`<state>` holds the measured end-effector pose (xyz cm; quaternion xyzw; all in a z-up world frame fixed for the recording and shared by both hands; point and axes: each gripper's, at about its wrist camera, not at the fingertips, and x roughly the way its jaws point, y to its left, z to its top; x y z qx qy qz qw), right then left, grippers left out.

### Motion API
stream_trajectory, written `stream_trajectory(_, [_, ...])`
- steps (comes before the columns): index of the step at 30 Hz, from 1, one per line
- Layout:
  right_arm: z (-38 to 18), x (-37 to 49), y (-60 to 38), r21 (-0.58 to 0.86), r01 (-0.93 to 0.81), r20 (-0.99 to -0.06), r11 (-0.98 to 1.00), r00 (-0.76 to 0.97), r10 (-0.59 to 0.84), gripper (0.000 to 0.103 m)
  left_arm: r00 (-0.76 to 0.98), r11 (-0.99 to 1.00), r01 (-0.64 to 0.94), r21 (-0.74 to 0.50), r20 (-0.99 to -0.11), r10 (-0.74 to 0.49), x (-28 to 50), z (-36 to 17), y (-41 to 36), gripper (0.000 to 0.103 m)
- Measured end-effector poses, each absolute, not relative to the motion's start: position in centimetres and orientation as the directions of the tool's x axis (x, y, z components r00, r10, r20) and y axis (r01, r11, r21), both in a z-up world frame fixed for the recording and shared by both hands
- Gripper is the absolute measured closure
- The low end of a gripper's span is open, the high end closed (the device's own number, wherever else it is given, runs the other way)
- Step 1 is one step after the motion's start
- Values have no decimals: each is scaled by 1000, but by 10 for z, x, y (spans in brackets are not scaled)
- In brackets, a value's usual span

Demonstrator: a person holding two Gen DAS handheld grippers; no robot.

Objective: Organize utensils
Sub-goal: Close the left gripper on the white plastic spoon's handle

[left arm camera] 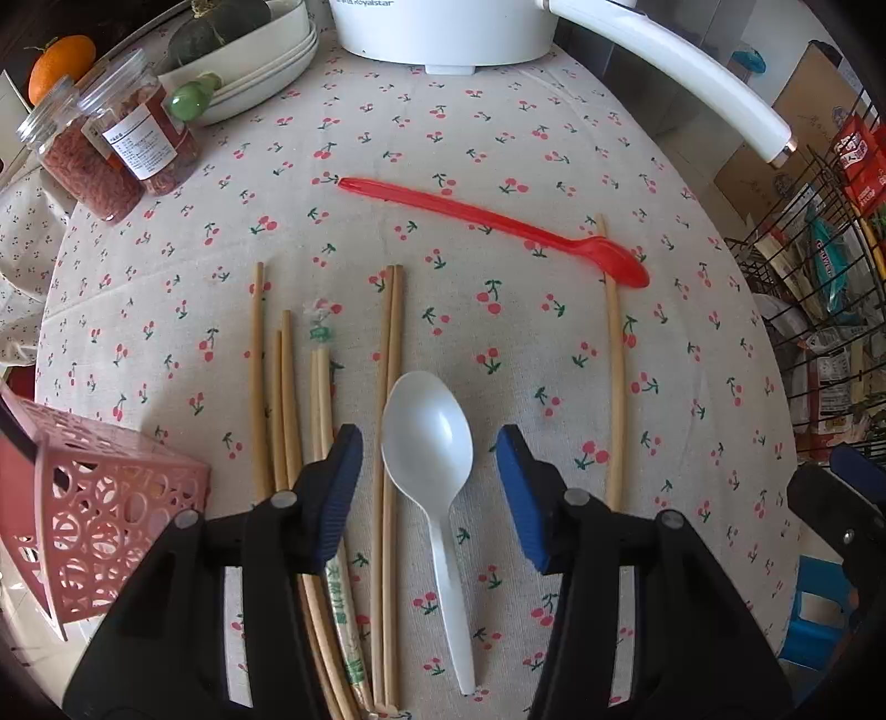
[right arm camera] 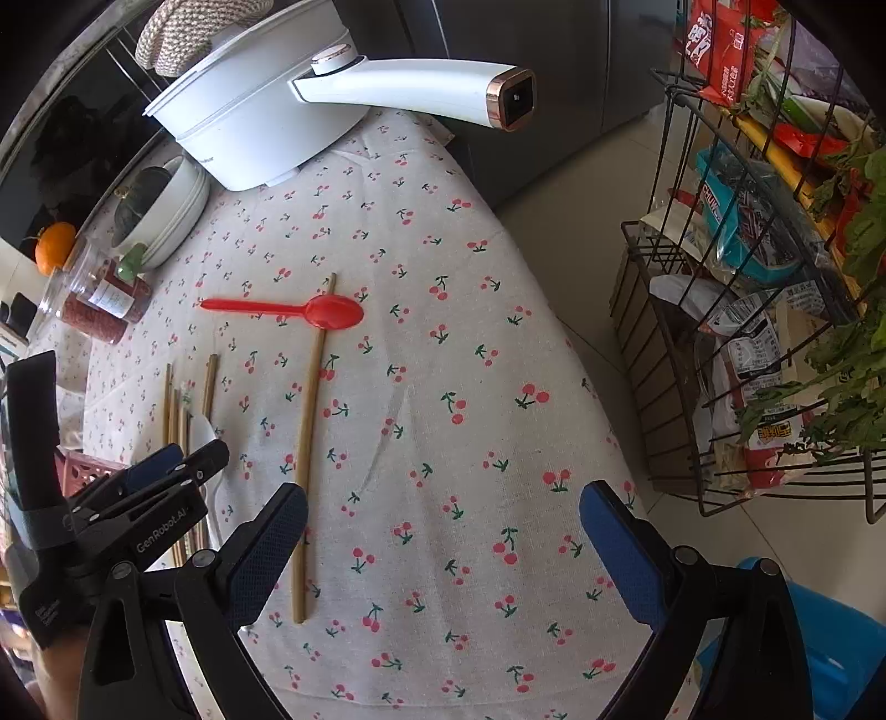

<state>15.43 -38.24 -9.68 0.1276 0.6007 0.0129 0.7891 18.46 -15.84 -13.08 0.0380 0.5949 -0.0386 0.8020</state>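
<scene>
A white plastic spoon [left arm camera: 437, 498] lies bowl-up on the cherry-print tablecloth [left arm camera: 498, 138]. My left gripper [left arm camera: 427, 443] points down over it, open, with a blue pad on each side of the spoon's bowl and a gap on both sides. Several bamboo chopsticks [left arm camera: 288, 399] lie left of the spoon, and a pair [left arm camera: 390, 387] lies against it. A red spoon [left arm camera: 498, 221] rests farther off, its bowl over a single chopstick [left arm camera: 614, 360]. My right gripper [right arm camera: 443, 498] hangs open above bare cloth, with that chopstick [right arm camera: 307, 437] beside its left finger. A pink perforated holder [left arm camera: 99, 509] stands at the left.
A white electric pot [left arm camera: 443, 27] with a long handle [left arm camera: 664, 55] stands at the back. Jars [left arm camera: 111, 149], stacked bowls [left arm camera: 260, 61] and an orange [left arm camera: 58, 63] crowd the back left. A wire rack [right arm camera: 747, 332] of packets stands off the table's right edge.
</scene>
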Motion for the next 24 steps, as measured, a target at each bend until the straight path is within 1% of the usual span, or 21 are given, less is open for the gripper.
stream_trajectory(2, [-99, 156, -383, 218, 136, -946, 966, 274, 175, 3, 281, 995, 100, 26, -960, -3, 188, -136, -159, 53])
stream_trajectory(4, [-102, 158, -385, 226, 141, -946, 964, 269, 183, 3, 273, 995, 97, 26, -962, -1, 191, -139, -160, 60])
stream_trajectory(5, [-102, 159, -385, 230, 144, -945, 962, 267, 186, 3, 270, 995, 97, 27, -963, -1, 193, -141, -161, 65])
stream_trajectory(8, [-104, 159, -386, 232, 152, -946, 961, 264, 186, 3, 285, 995, 102, 22, -959, -8, 190, -138, -160, 65])
stream_trajectory(11, [-105, 160, -386, 234, 157, -946, 960, 263, 187, 3, 317, 993, 116, -3, -947, -40, 182, -127, -153, 65])
stream_trajectory(16, [-108, 166, -376, 252, 153, -942, 956, 264, 206, 3, 412, 981, 175, -89, -898, -154, 147, -83, -135, 65])
stream_trajectory(21, [-110, 179, -354, 260, 117, -934, 959, 284, 218, 4, 506, 963, 235, -134, -828, -239, 106, -41, -106, 66])
stream_trajectory(23, [-111, 186, -342, 258, 87, -929, 962, 296, 223, 7, 540, 955, 253, -154, -797, -271, 92, -29, -91, 65])
stream_trajectory(24, [-112, 190, -335, 256, 76, -929, 964, 296, 223, 14, 553, 952, 260, -160, -784, -283, 84, -24, -84, 65])
